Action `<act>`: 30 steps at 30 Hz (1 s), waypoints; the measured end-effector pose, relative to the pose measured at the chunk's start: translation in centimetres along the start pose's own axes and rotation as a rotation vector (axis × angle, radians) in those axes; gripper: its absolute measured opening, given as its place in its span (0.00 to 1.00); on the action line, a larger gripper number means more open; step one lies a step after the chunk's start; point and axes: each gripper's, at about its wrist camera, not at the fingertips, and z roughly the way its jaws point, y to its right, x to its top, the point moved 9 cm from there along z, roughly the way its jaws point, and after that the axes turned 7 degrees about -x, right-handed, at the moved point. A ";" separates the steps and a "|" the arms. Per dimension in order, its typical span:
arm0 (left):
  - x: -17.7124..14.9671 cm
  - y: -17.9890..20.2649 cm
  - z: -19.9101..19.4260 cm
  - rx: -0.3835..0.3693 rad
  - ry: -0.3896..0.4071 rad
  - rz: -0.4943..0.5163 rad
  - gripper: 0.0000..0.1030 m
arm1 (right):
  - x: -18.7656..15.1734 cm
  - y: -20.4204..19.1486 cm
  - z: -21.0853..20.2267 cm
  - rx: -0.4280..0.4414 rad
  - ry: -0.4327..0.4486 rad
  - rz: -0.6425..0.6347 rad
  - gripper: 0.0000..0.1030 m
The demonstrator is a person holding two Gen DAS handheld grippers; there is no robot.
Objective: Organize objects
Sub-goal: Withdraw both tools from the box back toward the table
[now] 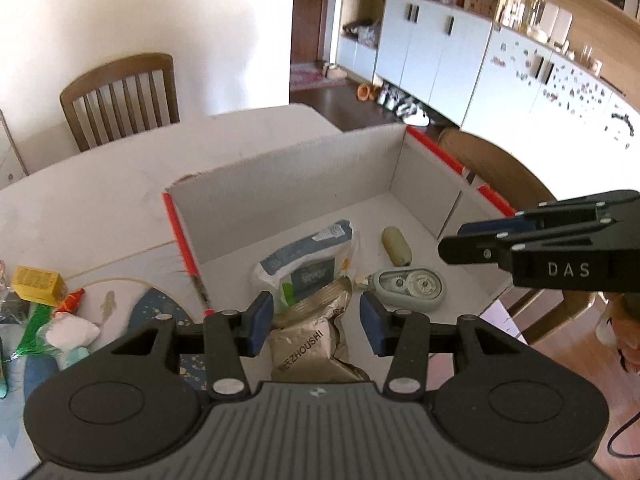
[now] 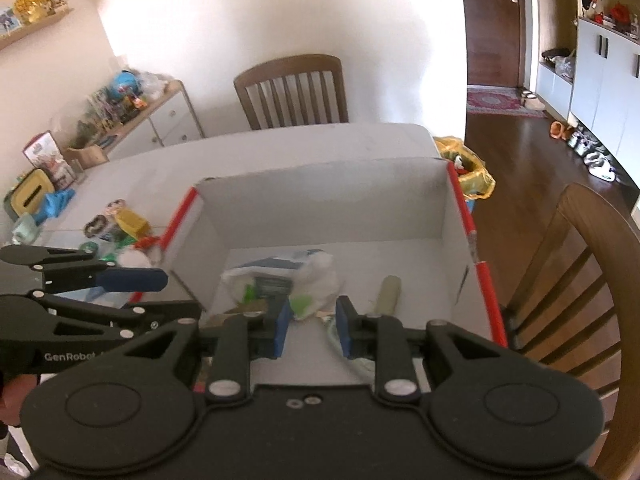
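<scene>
An open white cardboard box (image 1: pixel 280 184) with red edges sits on the table. Inside lie a silver foil packet (image 1: pixel 308 344), a blue-and-white pouch (image 1: pixel 308 260), a beige cylinder (image 1: pixel 396 246) and a green correction tape dispenser (image 1: pixel 412 286). My left gripper (image 1: pixel 316 326) is open above the foil packet, apart from it. My right gripper (image 2: pixel 310 330) is open and empty over the box (image 2: pixel 320 200), above the pouch (image 2: pixel 280 280) and cylinder (image 2: pixel 390 294). Each gripper shows in the other's view, the right one (image 1: pixel 472 240) and the left one (image 2: pixel 160 280).
Loose items lie left of the box: a yellow carton (image 1: pixel 38 286), a white and green bundle (image 1: pixel 68 332), small toys (image 2: pixel 116 224). Wooden chairs stand behind (image 1: pixel 120 96) and right of the table (image 2: pixel 580 280). A yellow bag (image 2: pixel 468 168) sits beyond the box.
</scene>
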 end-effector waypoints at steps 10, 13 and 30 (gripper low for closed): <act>-0.8 -2.5 -4.9 0.003 0.083 -0.025 0.60 | 0.2 -4.8 -2.3 0.047 0.055 -0.001 0.57; -1.2 -3.8 -6.3 0.013 0.106 -0.030 0.61 | 0.2 -6.6 -2.6 0.055 0.073 -0.008 0.68; -5.0 -13.5 -13.0 0.053 0.164 -0.089 0.82 | -0.4 -16.6 -1.8 0.065 0.099 -0.004 0.91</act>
